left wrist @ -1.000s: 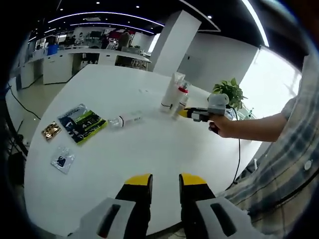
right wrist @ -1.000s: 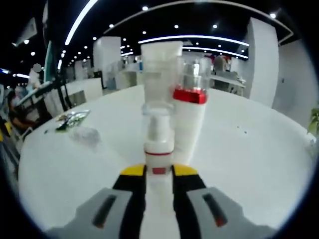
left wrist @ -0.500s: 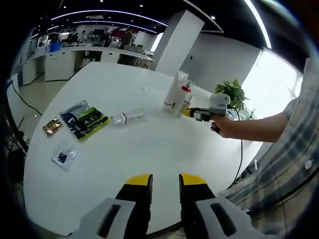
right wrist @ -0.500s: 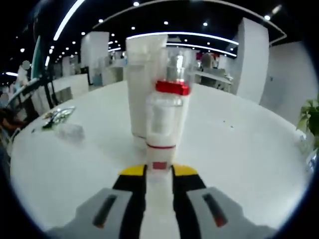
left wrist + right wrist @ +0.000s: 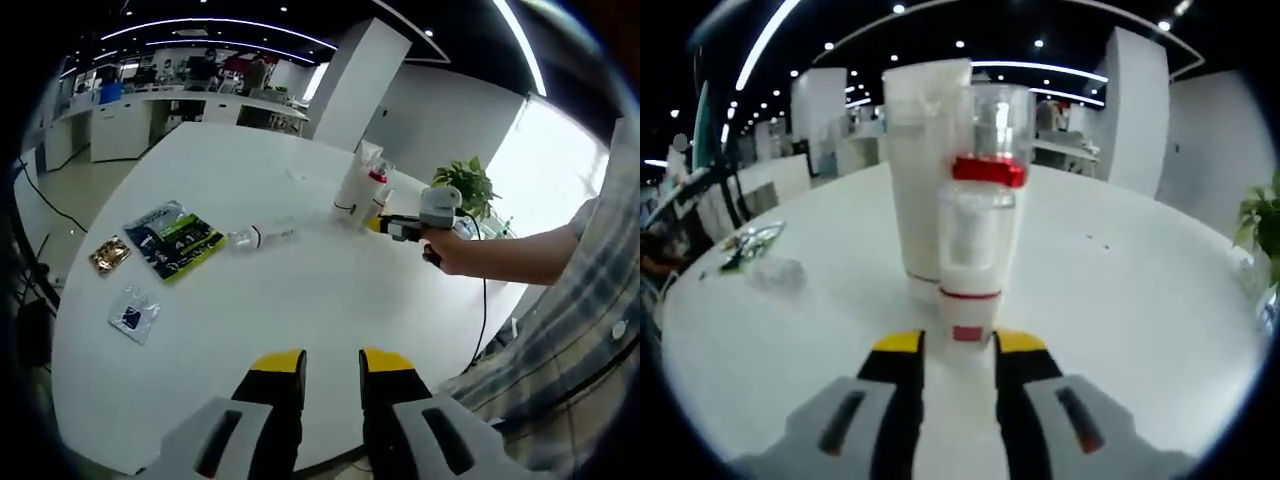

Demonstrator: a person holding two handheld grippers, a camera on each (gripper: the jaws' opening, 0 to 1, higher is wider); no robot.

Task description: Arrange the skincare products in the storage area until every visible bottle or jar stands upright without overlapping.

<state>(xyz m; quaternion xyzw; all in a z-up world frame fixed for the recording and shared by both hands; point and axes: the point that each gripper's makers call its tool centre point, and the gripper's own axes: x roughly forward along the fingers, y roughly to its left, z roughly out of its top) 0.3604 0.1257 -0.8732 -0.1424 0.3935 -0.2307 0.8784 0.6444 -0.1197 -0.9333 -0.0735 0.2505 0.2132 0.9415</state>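
On the round white table (image 5: 300, 300) three bottles stand upright: a tall white tube (image 5: 918, 170), a red-collared pump bottle (image 5: 987, 150) and a small white bottle (image 5: 973, 265) between the right gripper's (image 5: 950, 350) parted jaws. One clear bottle (image 5: 262, 234) lies flat. Three packets (image 5: 170, 238) lie nearby. The left gripper (image 5: 332, 365) hangs empty, jaws slightly apart.

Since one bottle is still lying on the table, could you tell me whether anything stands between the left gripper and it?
Nothing visible does. Bare white table stretches from the left gripper to the lying clear bottle. The green packet lies beside that line, toward the view's left.
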